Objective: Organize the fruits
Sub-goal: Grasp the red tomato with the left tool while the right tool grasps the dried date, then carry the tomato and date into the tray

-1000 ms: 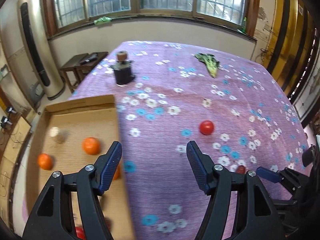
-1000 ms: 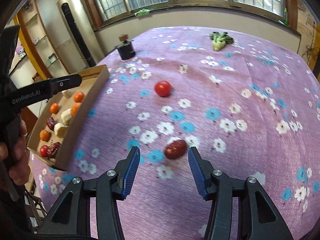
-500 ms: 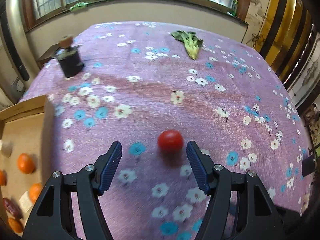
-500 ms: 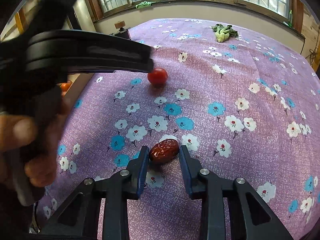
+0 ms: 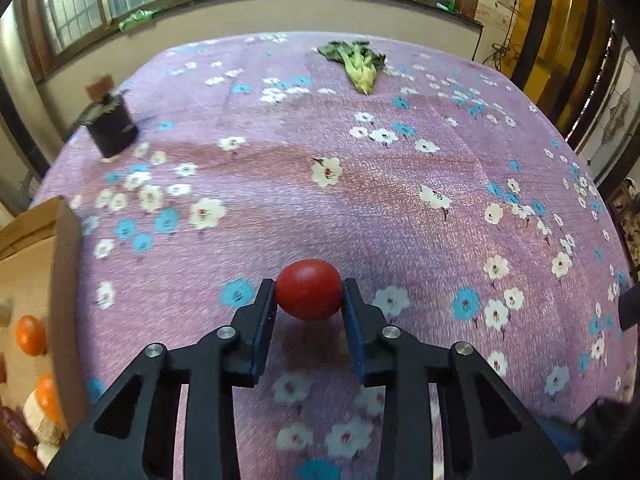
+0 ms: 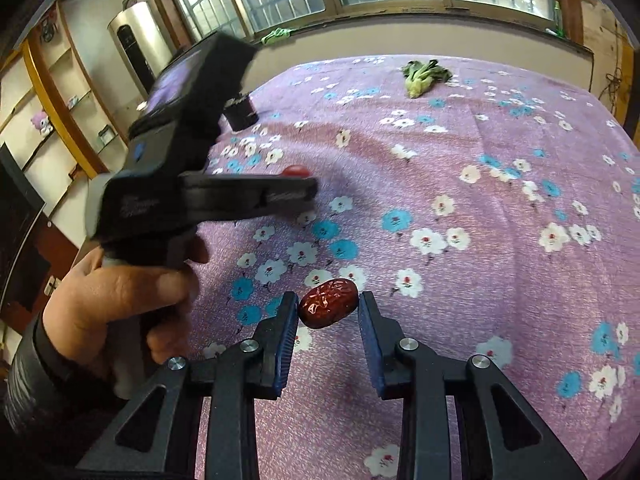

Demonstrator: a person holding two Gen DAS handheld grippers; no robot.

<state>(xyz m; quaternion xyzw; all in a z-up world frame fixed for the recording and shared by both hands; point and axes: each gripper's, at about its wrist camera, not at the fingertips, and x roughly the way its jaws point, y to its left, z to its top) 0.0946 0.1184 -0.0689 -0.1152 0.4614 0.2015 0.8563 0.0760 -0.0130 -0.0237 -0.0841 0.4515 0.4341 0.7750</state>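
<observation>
My left gripper (image 5: 308, 294) is shut on a red cherry tomato (image 5: 309, 289), both pads touching its sides just above the purple flowered cloth. In the right wrist view the same gripper (image 6: 310, 190) crosses the left side with the tomato (image 6: 295, 171) peeking above it. My right gripper (image 6: 329, 306) is closed around a wrinkled red date (image 6: 329, 307); the left pad touches it and the right pad is at its end. A cardboard tray (image 5: 66, 280) at the left edge holds oranges (image 5: 30, 335) and other fruit.
A bok choy (image 5: 358, 64) lies at the far side of the table, also in the right wrist view (image 6: 422, 76). A small black pot (image 5: 112, 128) stands at the far left. The table edge falls off to the right.
My left gripper moved forward and closed on the tomato. My right gripper stayed around the date and lifted slightly. The left hand swung further into the right wrist view.
</observation>
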